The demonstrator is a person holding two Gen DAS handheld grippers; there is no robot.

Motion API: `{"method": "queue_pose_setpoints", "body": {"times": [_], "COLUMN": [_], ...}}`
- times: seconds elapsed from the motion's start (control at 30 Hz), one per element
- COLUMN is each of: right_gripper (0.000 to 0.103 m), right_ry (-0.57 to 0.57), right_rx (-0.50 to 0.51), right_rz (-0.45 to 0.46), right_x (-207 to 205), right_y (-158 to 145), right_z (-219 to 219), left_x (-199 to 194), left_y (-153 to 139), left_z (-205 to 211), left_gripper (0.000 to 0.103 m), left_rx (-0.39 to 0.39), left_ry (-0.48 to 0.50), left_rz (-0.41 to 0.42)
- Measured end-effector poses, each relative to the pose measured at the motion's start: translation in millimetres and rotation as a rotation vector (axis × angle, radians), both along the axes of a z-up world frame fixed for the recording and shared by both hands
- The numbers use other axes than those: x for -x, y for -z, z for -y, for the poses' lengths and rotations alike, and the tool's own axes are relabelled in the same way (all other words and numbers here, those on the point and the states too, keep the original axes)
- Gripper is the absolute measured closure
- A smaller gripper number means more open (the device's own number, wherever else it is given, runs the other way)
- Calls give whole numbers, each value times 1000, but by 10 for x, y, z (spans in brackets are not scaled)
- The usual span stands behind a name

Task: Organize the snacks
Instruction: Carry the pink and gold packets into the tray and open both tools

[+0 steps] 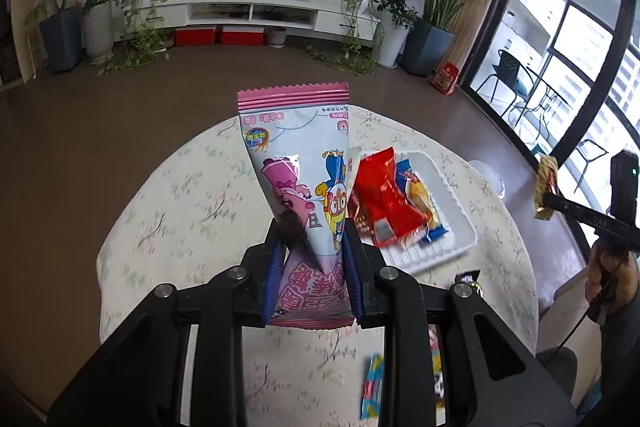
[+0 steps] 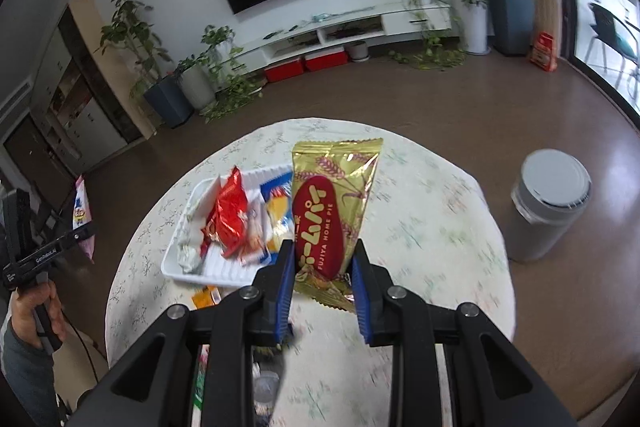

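Observation:
My left gripper (image 1: 314, 231) is shut on a pink and white cartoon snack packet (image 1: 296, 163), which it holds up above the round table. In the right wrist view my right gripper (image 2: 324, 251) is shut on a gold Fujiya Home Pie packet (image 2: 332, 203), also lifted off the table. A white tray (image 1: 452, 187) lies on the flowered tablecloth and holds a red packet (image 1: 380, 199) and blue and yellow packets (image 1: 420, 203). The same tray (image 2: 192, 267) lies left of the gold packet in the right wrist view. The right gripper with its gold packet (image 1: 546, 187) shows at the far right of the left wrist view.
Loose snack packets (image 1: 372, 391) lie on the table near its front edge. A grey bin (image 2: 548, 207) stands on the floor right of the table. A small orange packet (image 2: 204, 297) lies just in front of the tray. Potted plants and a TV unit line the far wall.

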State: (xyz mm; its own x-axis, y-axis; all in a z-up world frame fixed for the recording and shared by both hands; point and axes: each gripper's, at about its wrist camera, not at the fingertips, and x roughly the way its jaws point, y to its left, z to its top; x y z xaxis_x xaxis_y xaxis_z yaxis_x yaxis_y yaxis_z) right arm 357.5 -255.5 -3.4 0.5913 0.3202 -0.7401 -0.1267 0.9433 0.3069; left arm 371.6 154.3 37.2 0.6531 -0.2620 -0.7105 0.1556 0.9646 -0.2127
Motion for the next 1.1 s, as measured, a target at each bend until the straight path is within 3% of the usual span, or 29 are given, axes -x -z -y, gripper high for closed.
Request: {"method": "queue_pose_setpoints", "body": {"times": [0.23, 0.57, 0.9, 1.1], "right_gripper": [74, 74, 74, 74], "right_ry": [-137, -258, -270, -271], "right_rx": [46, 129, 155, 179], "right_rz": [-57, -130, -162, -184], "right_x": [-660, -1043, -1182, -1229], "right_y": [250, 682, 881, 976], "right_z": [-588, -1196, -1350, -1376], "left_x": [-619, -1074, -1137, -1270], "left_y": [294, 939, 1027, 1166], "left_z": [219, 512, 1003, 1241], "left_gripper": [78, 78, 78, 78], "left_rx": [-2, -72, -93, -154], "left_ry": [45, 103, 196, 225], "left_rz": [-55, -162, -152, -183]}}
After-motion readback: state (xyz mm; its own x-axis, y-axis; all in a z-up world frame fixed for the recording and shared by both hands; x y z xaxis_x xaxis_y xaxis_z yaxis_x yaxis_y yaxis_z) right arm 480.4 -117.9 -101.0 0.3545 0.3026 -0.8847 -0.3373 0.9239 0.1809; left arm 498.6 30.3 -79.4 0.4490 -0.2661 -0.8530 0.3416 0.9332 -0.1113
